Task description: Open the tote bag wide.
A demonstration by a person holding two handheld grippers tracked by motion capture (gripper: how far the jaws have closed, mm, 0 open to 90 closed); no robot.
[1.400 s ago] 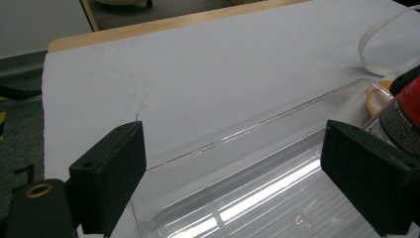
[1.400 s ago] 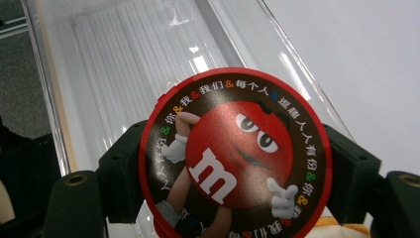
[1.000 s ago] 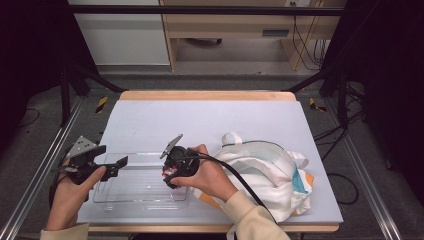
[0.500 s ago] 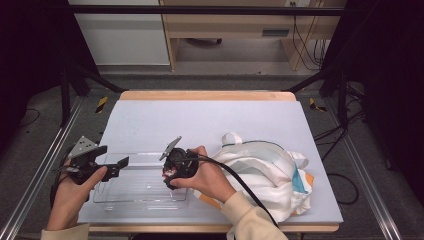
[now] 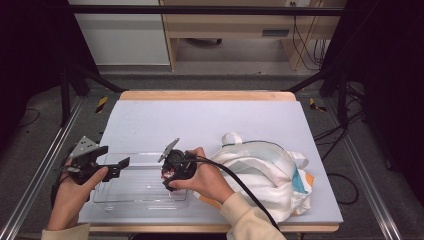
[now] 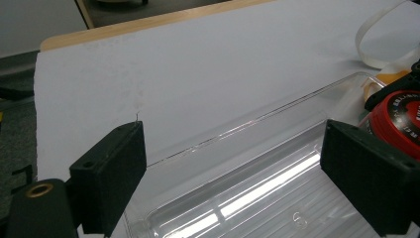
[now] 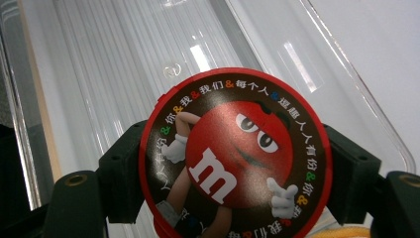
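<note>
A round red M&M's candy tin with a cartoon face on its lid sits between the jaws of my right gripper, which is shut on its sides. It hangs over the right end of a clear plastic tray, where the high view shows the tin and the right gripper. My left gripper hovers at the tray's left end, open with nothing between its jaws. From the left gripper I see the tray's far rim and the tin at the right.
A crumpled white cloth bag with teal and orange patches lies right of the tray, its strap looping toward the middle. The pale table top stretches bare behind the tray. Metal frame rails run along both sides.
</note>
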